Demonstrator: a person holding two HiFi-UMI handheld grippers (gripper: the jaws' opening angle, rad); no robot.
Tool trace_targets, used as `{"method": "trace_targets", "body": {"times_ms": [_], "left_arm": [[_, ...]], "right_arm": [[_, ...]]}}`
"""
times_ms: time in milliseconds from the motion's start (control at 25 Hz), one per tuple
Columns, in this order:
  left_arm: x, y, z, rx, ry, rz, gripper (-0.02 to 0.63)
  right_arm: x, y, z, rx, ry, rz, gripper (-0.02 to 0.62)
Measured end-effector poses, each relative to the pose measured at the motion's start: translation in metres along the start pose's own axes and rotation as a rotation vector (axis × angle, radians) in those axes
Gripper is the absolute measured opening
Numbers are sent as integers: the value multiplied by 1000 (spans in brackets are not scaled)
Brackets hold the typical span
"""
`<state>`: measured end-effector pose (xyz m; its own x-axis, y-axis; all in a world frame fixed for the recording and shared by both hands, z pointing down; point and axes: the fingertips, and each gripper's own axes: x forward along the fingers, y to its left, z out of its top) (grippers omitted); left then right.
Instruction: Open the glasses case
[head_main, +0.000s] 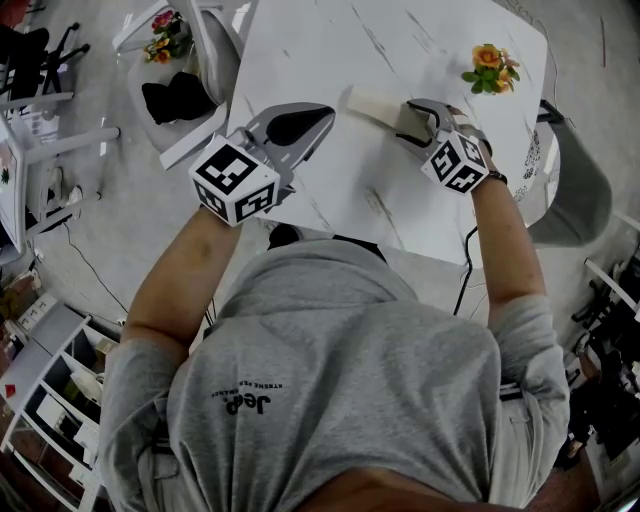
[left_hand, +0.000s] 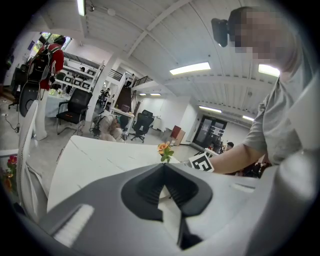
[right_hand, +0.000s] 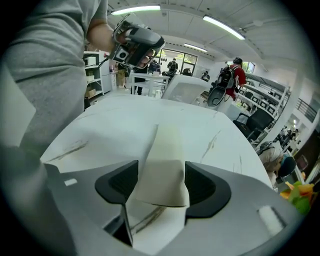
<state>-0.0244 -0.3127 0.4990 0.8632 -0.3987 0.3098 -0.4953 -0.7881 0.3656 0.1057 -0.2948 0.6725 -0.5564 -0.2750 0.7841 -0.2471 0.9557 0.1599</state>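
Observation:
A cream glasses case (head_main: 372, 102) lies on the white marble table (head_main: 330, 190), its lid down. My right gripper (head_main: 408, 124) is tilted down over the case's near end. In the right gripper view the case (right_hand: 162, 150) fills the gap of the right gripper (right_hand: 161, 186), and both dark pads (right_hand: 120, 182) touch its sides. My left gripper (head_main: 322, 113) hovers over the table's left part, apart from the case, with its tips together and nothing in them. In the left gripper view the left gripper (left_hand: 164, 169) points level toward the flowers, and the case is not seen there.
A small pot of orange flowers (head_main: 490, 68) stands at the table's far right corner. A white chair (head_main: 205, 70) with a black item (head_main: 176, 98) on it is left of the table, a grey chair (head_main: 572, 195) right. The table's near edge runs just before the person's body.

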Motion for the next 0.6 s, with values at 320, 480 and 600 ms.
{"method": "trace_targets", "body": {"times_ms": [320, 480, 600], "left_arm": [[-1, -2, -2, 0, 3, -1, 55], [-2, -3, -2, -1, 2, -1, 55], [-4, -4, -1, 0, 0, 0, 54]], "right_arm": [[5, 1, -4, -90, 49, -34, 272], [2, -1, -3, -66, 42, -21, 272], [0, -2, -1, -52, 40, -12, 273]]}}
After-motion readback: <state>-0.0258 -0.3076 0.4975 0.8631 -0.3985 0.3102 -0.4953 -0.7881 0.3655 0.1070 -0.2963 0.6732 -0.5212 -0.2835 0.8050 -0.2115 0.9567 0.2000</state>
